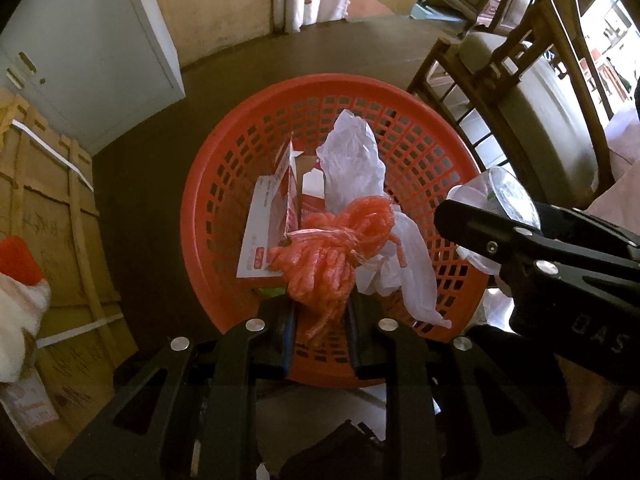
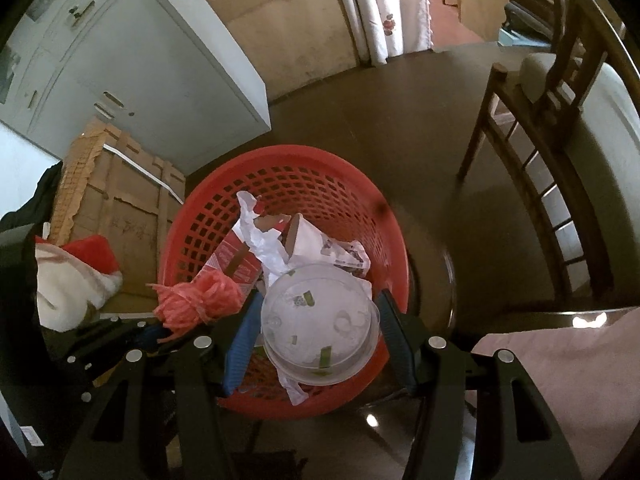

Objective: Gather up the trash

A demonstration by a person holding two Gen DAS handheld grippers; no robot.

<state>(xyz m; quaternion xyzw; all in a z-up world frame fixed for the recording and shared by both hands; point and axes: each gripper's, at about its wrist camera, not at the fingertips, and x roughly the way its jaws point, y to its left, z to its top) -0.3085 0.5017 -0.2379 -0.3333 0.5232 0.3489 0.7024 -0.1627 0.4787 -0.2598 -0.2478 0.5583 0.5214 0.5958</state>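
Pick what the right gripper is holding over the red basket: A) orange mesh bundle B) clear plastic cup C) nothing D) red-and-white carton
B: in the right wrist view the right gripper has its pads on either side of a clear plastic cup above the red basket; the orange mesh bundle is in the left gripper instead.

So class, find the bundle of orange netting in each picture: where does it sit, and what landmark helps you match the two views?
Left wrist view: the orange netting is low centre, pinched between the left gripper.
Right wrist view: the netting is at lower left, beside the clear plastic cup in the right gripper.
Shared landmark: the red basket under both.
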